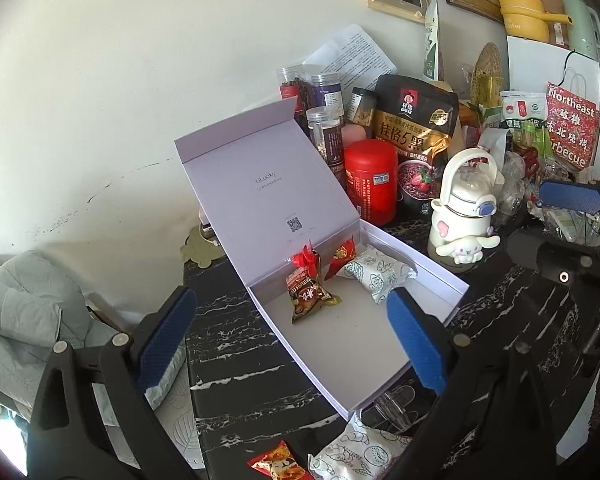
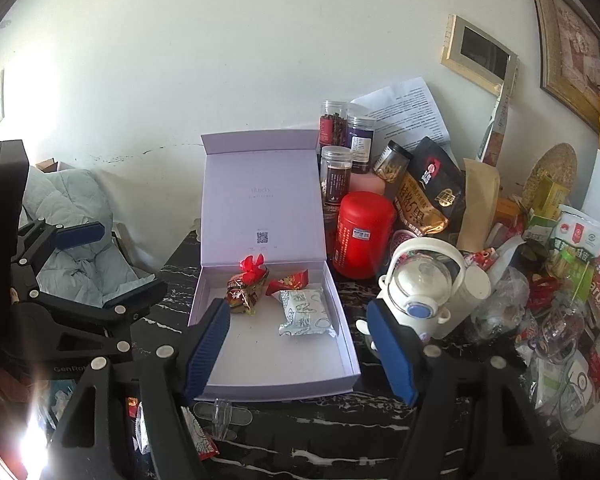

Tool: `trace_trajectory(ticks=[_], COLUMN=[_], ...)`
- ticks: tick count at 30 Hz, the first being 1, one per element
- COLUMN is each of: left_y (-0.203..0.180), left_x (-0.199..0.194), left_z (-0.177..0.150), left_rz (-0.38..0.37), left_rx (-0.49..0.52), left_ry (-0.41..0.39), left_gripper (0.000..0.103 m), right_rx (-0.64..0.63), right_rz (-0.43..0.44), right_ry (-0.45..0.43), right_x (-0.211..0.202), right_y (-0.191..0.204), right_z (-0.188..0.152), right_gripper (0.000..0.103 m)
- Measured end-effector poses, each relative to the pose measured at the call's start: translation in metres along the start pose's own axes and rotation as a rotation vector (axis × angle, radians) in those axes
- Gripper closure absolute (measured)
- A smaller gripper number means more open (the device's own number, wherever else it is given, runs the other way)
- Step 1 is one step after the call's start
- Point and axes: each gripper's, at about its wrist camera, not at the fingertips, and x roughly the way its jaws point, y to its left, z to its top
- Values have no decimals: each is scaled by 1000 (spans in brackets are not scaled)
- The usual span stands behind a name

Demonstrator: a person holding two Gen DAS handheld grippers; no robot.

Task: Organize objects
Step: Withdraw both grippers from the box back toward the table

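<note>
A white gift box (image 1: 340,344) (image 2: 268,360) lies open on the black marble table, its lid (image 1: 268,184) standing up behind. Inside lie a brown snack with a red bow (image 1: 308,284) (image 2: 246,284), a small red packet (image 1: 340,258) (image 2: 288,280) and a white patterned packet (image 1: 376,272) (image 2: 304,312). My left gripper (image 1: 292,294) is open over the box's near left corner, holding nothing. My right gripper (image 2: 297,305) is open over the box's front, also empty. In front of the box lie a red packet (image 1: 278,464) and a white patterned packet (image 1: 352,456).
Right of the box stand a red canister (image 1: 370,180) (image 2: 364,236), a white cartoon bottle (image 1: 464,208) (image 2: 424,288), jars, a black oat bag (image 1: 416,128) and cluttered food packs. A clear plastic clip (image 2: 222,416) lies by the box front. A grey-green jacket (image 1: 28,312) lies to the left.
</note>
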Motion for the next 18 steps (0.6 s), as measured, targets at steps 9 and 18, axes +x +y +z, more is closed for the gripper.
trace_trajectory(ticks=[9,18], left_y=[-2,-6], left_x=[-24,-44], left_z=[-19,-41], left_rz=[47,24], left_rx=[-35,-37], left_ry=[-27,-25], left_gripper=[4,4], right_rx=[22,38], right_rz=[-1,5], right_ry=[10,24], right_x=[-18,-30], right_y=[1,9], right_z=[-20,-43], right_gripper=[28,28])
